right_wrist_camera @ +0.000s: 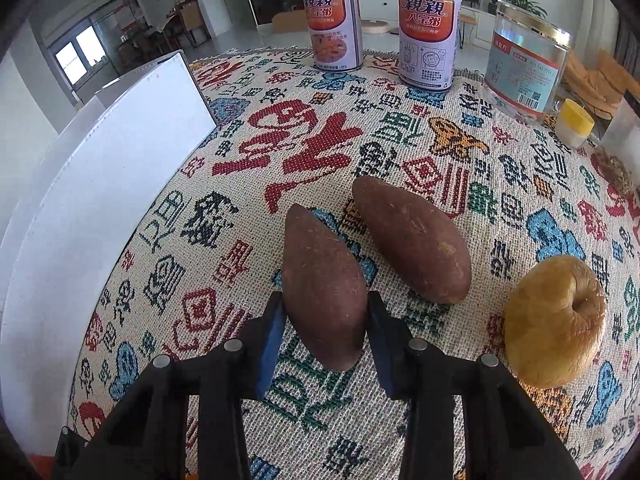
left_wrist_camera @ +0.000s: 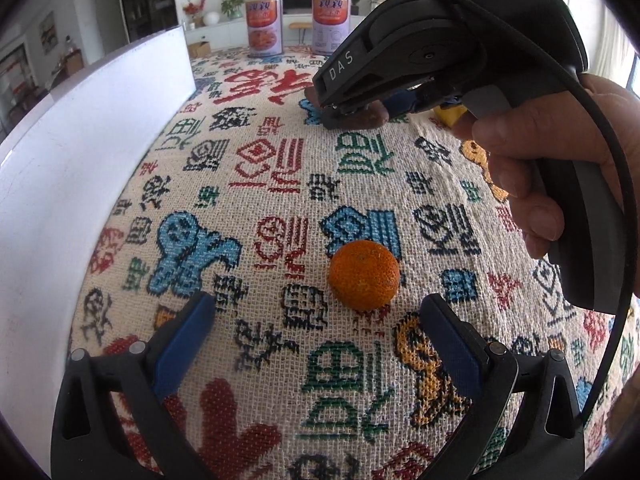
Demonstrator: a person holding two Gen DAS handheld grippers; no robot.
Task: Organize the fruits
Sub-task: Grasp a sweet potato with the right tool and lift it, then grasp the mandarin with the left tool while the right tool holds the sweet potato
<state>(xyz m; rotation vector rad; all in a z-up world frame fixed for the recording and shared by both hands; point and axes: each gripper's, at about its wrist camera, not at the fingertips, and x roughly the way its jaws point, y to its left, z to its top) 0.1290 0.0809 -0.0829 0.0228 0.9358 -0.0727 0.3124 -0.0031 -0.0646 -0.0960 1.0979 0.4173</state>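
Note:
In the left wrist view a small orange (left_wrist_camera: 364, 275) lies on the patterned cloth just ahead of my open left gripper (left_wrist_camera: 316, 316), between the lines of its blue pads. The right gripper's black body (left_wrist_camera: 440, 40) reaches in from the upper right, held by a hand. In the right wrist view my right gripper (right_wrist_camera: 325, 312) is shut on a brown sweet potato (right_wrist_camera: 320, 292) that points away from me. A second sweet potato (right_wrist_camera: 412, 240) lies just to its right. A yellow apple (right_wrist_camera: 556, 320) lies at the right.
A white box wall (left_wrist_camera: 80, 148) runs along the left, also in the right wrist view (right_wrist_camera: 100, 184). Two purple cans (right_wrist_camera: 334, 28) (right_wrist_camera: 428, 36), a clear jar (right_wrist_camera: 524, 64) and a yellow-capped bottle (right_wrist_camera: 574, 124) stand at the cloth's far edge.

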